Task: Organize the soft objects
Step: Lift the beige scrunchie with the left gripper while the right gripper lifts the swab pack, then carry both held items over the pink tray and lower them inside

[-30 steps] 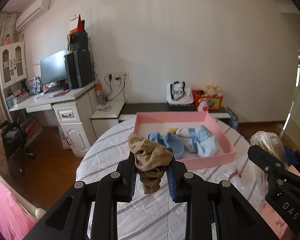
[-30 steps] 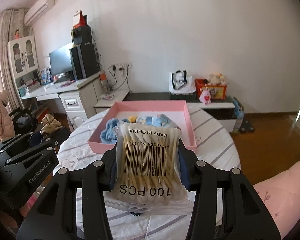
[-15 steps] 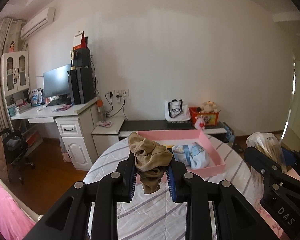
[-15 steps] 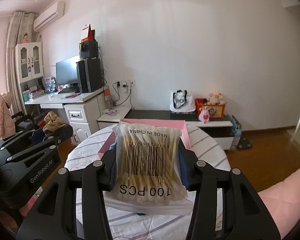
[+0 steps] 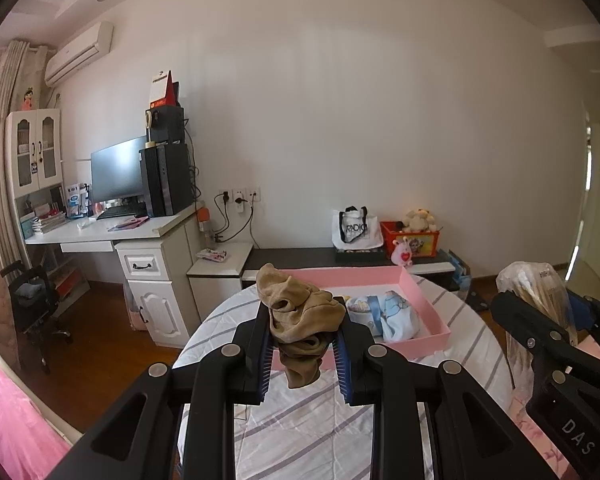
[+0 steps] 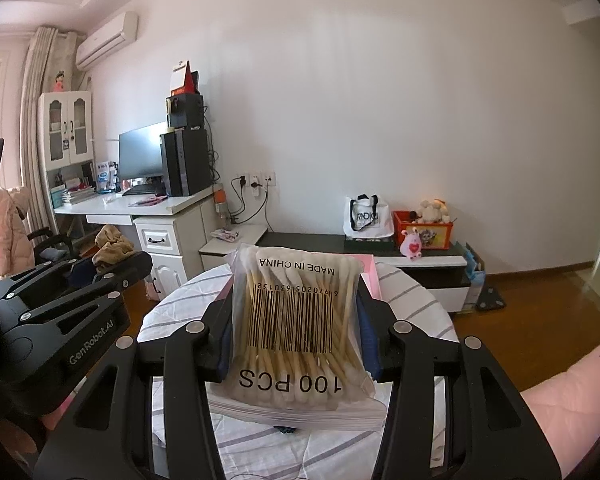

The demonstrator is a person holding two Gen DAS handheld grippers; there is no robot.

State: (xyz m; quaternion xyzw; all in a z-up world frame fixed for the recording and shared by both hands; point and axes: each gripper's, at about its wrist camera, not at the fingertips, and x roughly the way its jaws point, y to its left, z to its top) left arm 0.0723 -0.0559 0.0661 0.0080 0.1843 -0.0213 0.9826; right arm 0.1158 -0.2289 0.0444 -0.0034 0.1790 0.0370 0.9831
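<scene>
My left gripper (image 5: 302, 344) is shut on a crumpled tan sock (image 5: 300, 316), held above the round striped table (image 5: 300, 432). Beyond the sock lies a pink tray (image 5: 424, 304) with light blue baby clothes (image 5: 392, 314) inside. My right gripper (image 6: 296, 320) is shut on a clear bag of cotton swabs (image 6: 296, 320) with a barcode, which hides most of the pink tray (image 6: 370, 276) behind it. In the left wrist view the right gripper (image 5: 540, 332) with the swab bag (image 5: 536, 292) shows at the right edge. The left gripper (image 6: 100, 276) with the tan sock (image 6: 112, 246) shows at the left of the right wrist view.
A white desk (image 5: 112, 232) with a monitor and computer tower stands at the back left. A low dark cabinet (image 5: 340, 258) along the wall carries a white bag and a red toy box. A black chair (image 5: 32, 304) stands on the wooden floor at left. Pink bedding (image 5: 12, 420) lies at lower left.
Both grippers have drawn back from the tray and tilted up a little: the pink tray now looks smaller and lower, and more wall and ceiling show. Sock and swab bag stay gripped.
</scene>
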